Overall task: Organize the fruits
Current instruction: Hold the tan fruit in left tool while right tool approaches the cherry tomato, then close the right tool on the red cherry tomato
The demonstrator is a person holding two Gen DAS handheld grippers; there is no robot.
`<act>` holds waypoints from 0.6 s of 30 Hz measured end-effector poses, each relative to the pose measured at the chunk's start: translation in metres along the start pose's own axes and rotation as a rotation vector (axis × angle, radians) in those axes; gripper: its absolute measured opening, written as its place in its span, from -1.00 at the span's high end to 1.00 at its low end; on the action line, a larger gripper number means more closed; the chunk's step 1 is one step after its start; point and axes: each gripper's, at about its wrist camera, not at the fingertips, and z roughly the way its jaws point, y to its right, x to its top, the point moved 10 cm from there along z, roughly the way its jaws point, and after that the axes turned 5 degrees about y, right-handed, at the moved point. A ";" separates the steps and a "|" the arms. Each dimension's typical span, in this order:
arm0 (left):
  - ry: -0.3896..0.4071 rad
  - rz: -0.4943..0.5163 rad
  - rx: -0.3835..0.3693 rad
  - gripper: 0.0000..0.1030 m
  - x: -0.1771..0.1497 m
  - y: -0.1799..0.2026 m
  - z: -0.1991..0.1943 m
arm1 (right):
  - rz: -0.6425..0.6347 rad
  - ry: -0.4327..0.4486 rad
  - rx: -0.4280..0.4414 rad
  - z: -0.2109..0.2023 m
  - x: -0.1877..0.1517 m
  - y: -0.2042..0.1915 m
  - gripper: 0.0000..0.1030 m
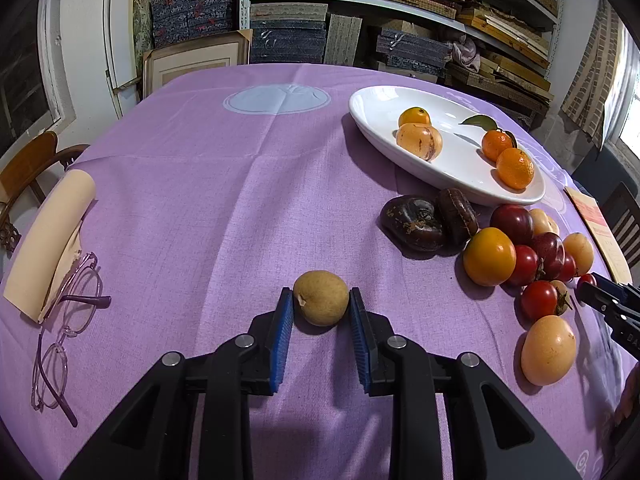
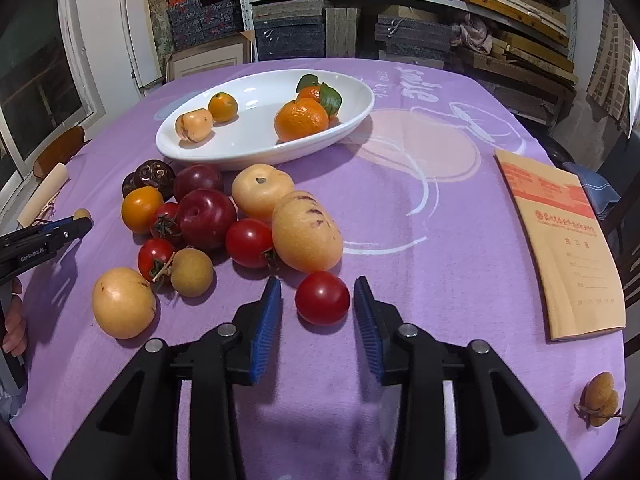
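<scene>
My left gripper (image 1: 321, 304) has its pads touching both sides of a small tan longan (image 1: 321, 298) that rests on the purple cloth. My right gripper (image 2: 318, 300) is open around a red cherry tomato (image 2: 322, 298), with gaps on both sides. A white oval plate (image 2: 256, 140) holds oranges and pale fruits; it also shows in the left wrist view (image 1: 380, 108). A pile of fruit (image 2: 208, 216) lies in front of the plate: tomatoes, plums, pale melons, dark water chestnuts.
Glasses (image 1: 68, 320) and a rolled beige paper (image 1: 48, 236) lie at the left. An orange booklet (image 2: 560, 236) lies at the right. Two small tan fruits (image 2: 600, 398) sit near the table's right front edge. Shelves stand behind.
</scene>
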 end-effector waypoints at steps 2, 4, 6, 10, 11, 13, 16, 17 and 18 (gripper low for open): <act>-0.001 0.000 -0.001 0.45 0.000 0.000 0.000 | 0.001 -0.001 0.000 0.000 0.000 0.000 0.30; -0.004 0.001 -0.003 0.45 -0.001 0.001 0.001 | 0.000 -0.001 0.001 0.001 0.000 0.000 0.30; -0.004 0.001 -0.003 0.45 -0.001 0.001 0.001 | -0.001 -0.003 0.001 0.002 0.000 0.000 0.31; -0.004 0.001 -0.003 0.45 -0.001 0.001 0.001 | -0.002 -0.006 0.001 0.003 -0.002 -0.001 0.43; -0.004 0.001 -0.003 0.45 -0.001 0.001 0.001 | 0.001 -0.009 0.004 0.004 -0.002 -0.001 0.47; -0.004 0.000 -0.004 0.45 -0.001 0.001 0.001 | 0.002 -0.008 0.003 0.005 -0.003 -0.001 0.47; -0.005 -0.001 -0.005 0.45 -0.001 0.001 0.001 | 0.006 -0.009 0.005 0.003 -0.003 0.000 0.48; -0.005 -0.001 -0.006 0.45 -0.001 0.001 0.001 | 0.008 -0.009 0.006 0.003 -0.003 0.000 0.48; -0.005 -0.003 -0.009 0.45 -0.001 0.001 0.001 | 0.008 -0.009 0.006 0.003 -0.003 0.000 0.48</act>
